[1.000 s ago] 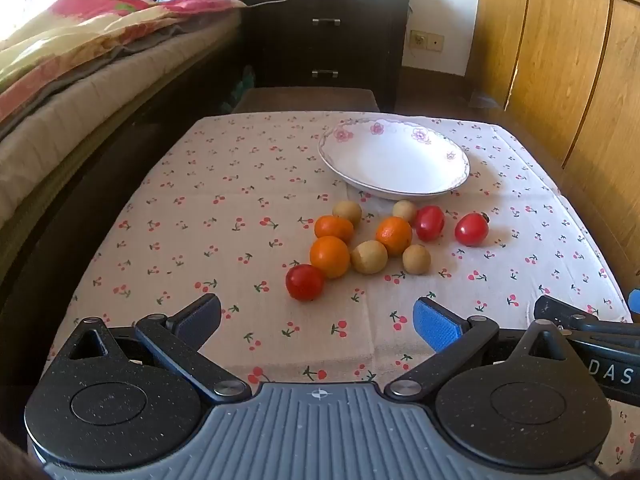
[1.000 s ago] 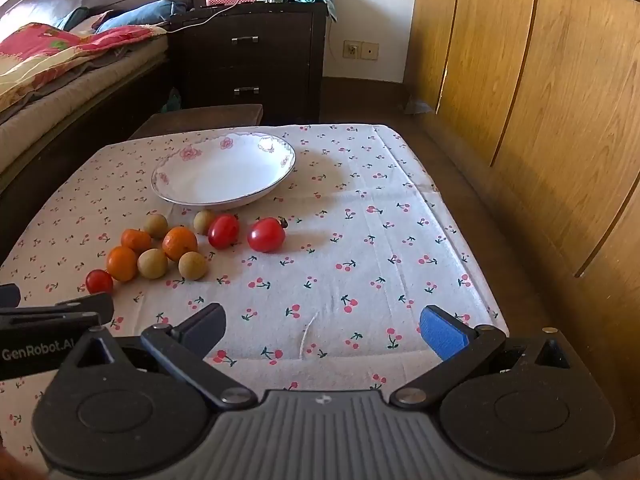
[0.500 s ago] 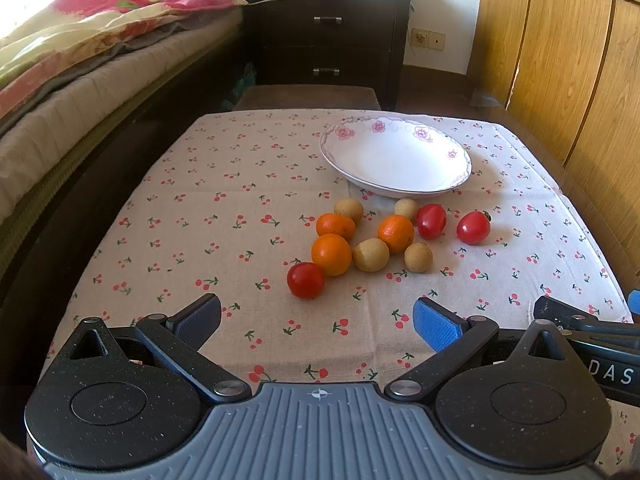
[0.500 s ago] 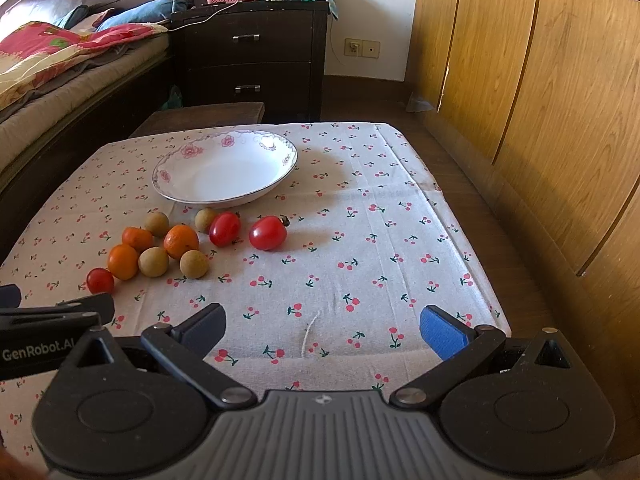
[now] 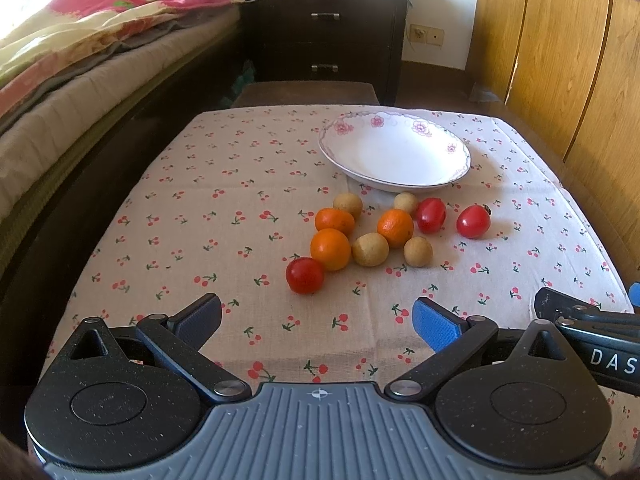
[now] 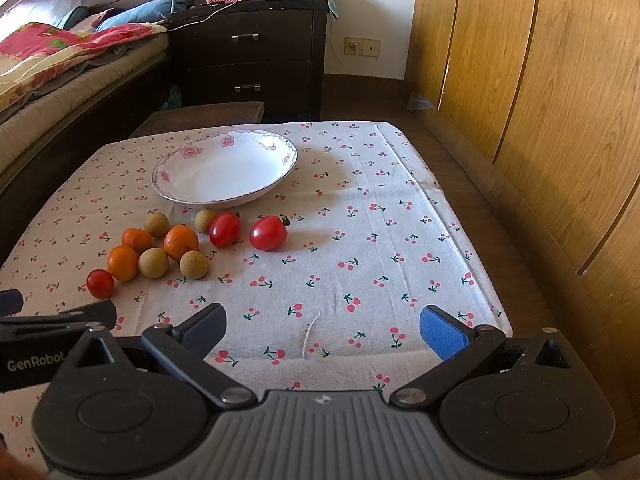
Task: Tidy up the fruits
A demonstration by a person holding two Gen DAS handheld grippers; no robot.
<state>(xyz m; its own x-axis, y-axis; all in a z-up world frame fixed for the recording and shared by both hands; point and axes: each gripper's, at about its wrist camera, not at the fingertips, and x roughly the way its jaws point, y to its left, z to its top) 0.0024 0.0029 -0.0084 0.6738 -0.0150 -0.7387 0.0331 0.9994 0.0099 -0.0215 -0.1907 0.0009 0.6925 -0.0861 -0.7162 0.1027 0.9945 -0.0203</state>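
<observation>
A white floral-rimmed bowl [image 5: 460,142] [image 6: 288,148] stands at the far side of the cherry-print tablecloth, with nothing in it. In front of it lies a cluster of fruit: three oranges [image 5: 330,249] [image 6: 181,242], three red tomatoes [image 5: 305,275] [image 6: 268,233] and several tan longans [image 5: 370,249] [image 6: 194,264]. My left gripper [image 5: 318,318] is open near the table's front edge, just short of the nearest tomato. My right gripper [image 6: 322,326] is open too, over the front right of the cloth, right of the fruit. Both hold nothing.
A bed with a colourful quilt [image 5: 60,60] runs along the left. A dark dresser [image 5: 324,36] and a low stool [image 5: 304,94] stand behind the table. Wooden wardrobe doors [image 6: 520,80] line the right. The table's right edge [image 6: 460,216] drops to the floor.
Both views have shifted only slightly; the fruit sits a little nearer in the left wrist view. Nothing on the table moved and both grippers stayed open.
</observation>
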